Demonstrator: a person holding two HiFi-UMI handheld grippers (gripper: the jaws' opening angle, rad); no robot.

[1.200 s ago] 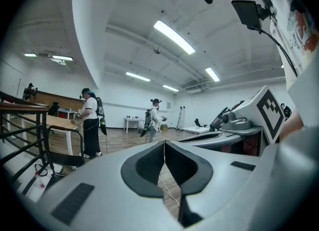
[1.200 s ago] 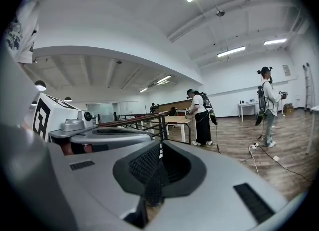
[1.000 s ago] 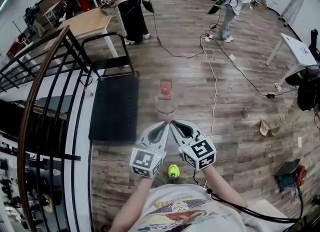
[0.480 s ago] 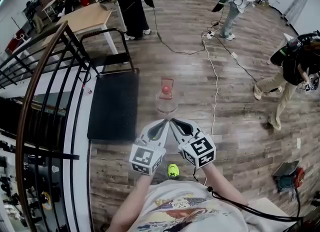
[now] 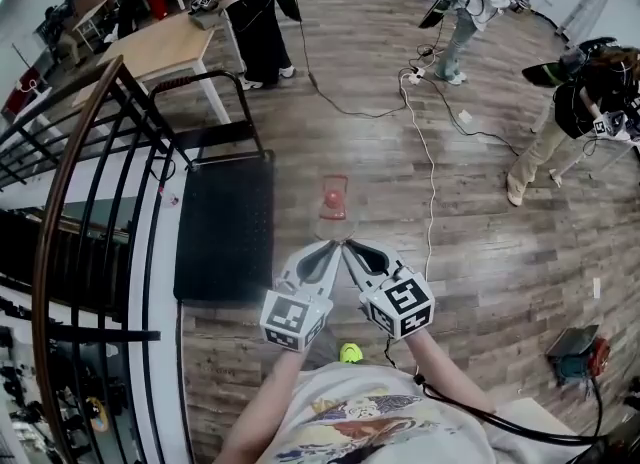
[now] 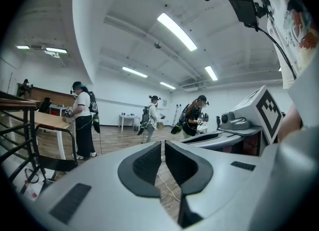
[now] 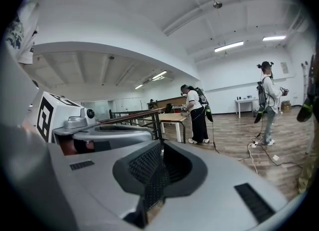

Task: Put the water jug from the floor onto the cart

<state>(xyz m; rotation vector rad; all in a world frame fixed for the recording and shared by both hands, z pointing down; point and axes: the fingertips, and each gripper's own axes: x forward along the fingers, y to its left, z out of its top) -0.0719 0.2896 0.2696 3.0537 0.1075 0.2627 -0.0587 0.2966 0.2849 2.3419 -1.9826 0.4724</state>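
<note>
The clear plastic water jug with the red cap and red carry handle (image 5: 333, 210) stands upright on the wood-plank floor (image 5: 480, 252), just right of the flat black platform cart (image 5: 225, 227) and just ahead of both grippers. The left gripper (image 5: 327, 249) shows only a thin slit between its jaws and holds nothing. The right gripper (image 5: 352, 248) has its jaws pressed together, also empty. If full, the jug is likely heavy with smooth, slippery walls, so the red handle looks like the surest hold.
</note>
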